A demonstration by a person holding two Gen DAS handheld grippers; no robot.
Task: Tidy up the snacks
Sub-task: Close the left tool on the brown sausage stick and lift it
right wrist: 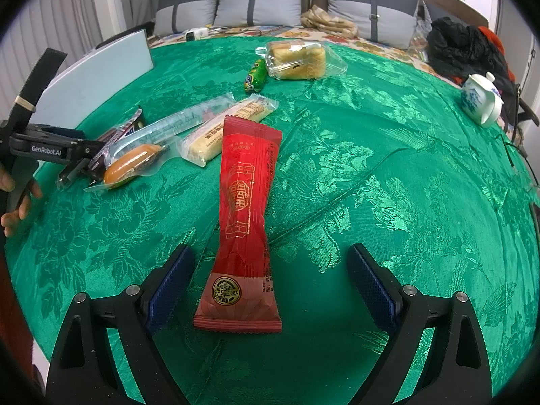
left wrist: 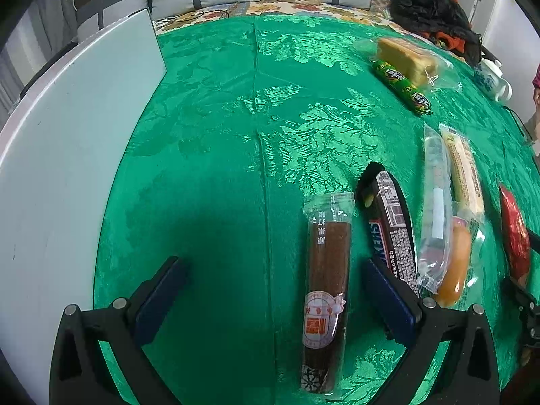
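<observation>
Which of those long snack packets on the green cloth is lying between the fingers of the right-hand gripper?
The red packet with gold print. It lies lengthwise between the open right gripper; the brown bar lies between the left gripper's fingers.

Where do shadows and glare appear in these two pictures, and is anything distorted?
Left wrist view: dark shadow on the green patterned tablecloth between the fingers; glare on the clear plastic wrapper.
Right wrist view: shadow under the red foil snack packet; fisheye bends the table edge.
</observation>
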